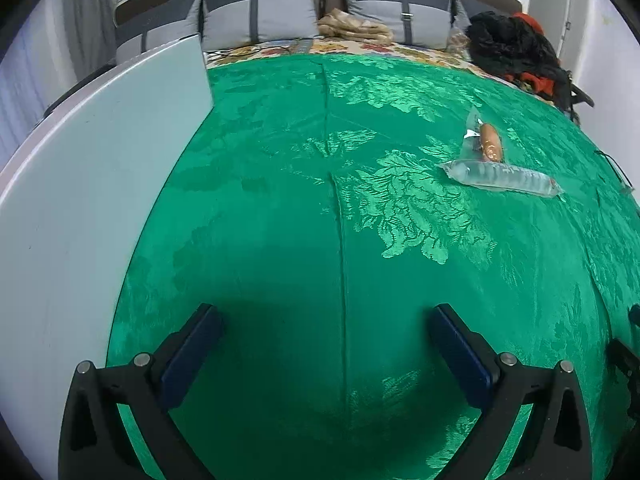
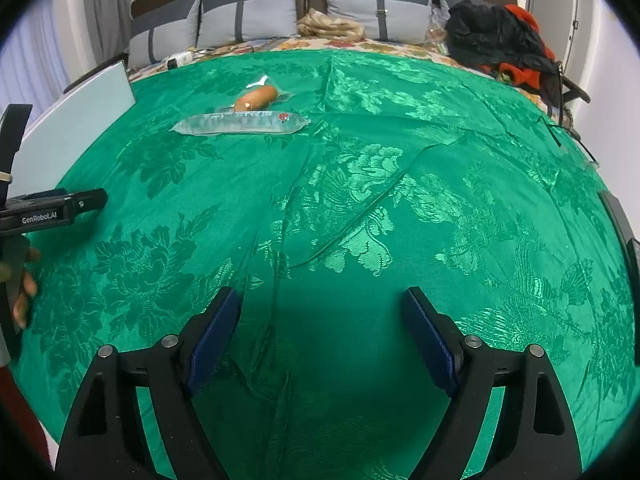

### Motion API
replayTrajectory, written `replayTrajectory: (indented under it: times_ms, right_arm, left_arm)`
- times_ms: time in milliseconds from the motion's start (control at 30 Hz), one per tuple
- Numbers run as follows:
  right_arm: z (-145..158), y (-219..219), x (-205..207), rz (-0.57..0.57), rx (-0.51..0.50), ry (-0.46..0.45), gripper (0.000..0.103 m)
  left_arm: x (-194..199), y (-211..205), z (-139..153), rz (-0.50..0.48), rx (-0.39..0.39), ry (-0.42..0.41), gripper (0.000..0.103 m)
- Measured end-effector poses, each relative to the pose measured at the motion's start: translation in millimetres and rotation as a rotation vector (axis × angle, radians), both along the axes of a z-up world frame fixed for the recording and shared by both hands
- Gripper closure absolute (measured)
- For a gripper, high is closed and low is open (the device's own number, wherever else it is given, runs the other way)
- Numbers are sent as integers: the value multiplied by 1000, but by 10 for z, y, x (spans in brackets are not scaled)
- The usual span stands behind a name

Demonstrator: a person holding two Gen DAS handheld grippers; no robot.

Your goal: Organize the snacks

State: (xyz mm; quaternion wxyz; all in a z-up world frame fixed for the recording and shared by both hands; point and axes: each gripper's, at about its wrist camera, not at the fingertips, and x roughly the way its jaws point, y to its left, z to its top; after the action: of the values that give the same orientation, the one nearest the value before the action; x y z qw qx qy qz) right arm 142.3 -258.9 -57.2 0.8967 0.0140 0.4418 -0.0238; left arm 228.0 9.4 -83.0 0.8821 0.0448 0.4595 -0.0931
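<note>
Clear plastic wraps both snacks: a long tube-shaped packet (image 2: 243, 123) lies flat on the green cloth (image 2: 360, 208), and a wrapped sausage (image 2: 256, 98) lies just behind it, one end touching or nearly touching the packet. Both sit toward the far edge of the cloth, left of its middle in the right wrist view; in the left wrist view the long packet (image 1: 502, 178) and the sausage (image 1: 490, 142) appear toward the far right.

The left gripper (image 1: 326, 346) hovers above the near part of the cloth with its blue-padded jaws spread wide and nothing between them. The right gripper (image 2: 322, 326) hangs over the near middle, jaws likewise wide apart and empty. Both are well apart from the snacks.

A pale grey board (image 1: 80, 184) lies along the left edge of the cloth. Beyond the far edge, grey cushions (image 2: 248, 16) stand against a headboard, with a beige folded cloth (image 2: 330, 24) between them and a black and orange heap (image 2: 500, 40) at the far right corner.
</note>
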Motion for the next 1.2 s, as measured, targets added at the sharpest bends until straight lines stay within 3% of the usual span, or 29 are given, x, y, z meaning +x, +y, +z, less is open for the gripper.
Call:
replayTrajectory:
  times_ms: [333, 433, 567, 700, 833, 900, 967, 1067, 1133, 1200]
  right_arm:
    - [1, 5, 11, 14, 3, 9, 14]
    - [111, -7, 234, 139, 70, 34, 18]
    - [513, 90, 893, 316, 35, -28, 16]
    - [501, 249, 1673, 447, 16, 87, 18]
    - [223, 523, 1969, 560, -60, 235, 20]
    - [129, 643, 1944, 604, -94, 294, 37]
    - [132, 688, 1877, 647, -75, 352, 79]
    - [142, 727, 1817, 632, -58, 415, 76]
    - [139, 790, 1805, 607, -77, 386, 60]
    - [139, 847, 1799, 564, -70, 354, 71]
  left_arm:
    - [43, 0, -9, -4, 3, -1, 0]
    - [23, -5, -10, -4, 2, -2, 0]
    - [22, -2, -11, -4, 2, -2, 0]
    - [20, -2, -12, -4, 2, -2, 0]
    - [19, -3, -12, -4, 2, -2, 0]
    - [22, -3, -12, -4, 2, -2, 0]
    - [20, -4, -12, -3, 3, -2, 0]
    - [20, -2, -10, -3, 3, -2, 0]
    - [22, -1, -13, -3, 2, -2, 0]
    - [18, -2, -10, -3, 2, -2, 0]
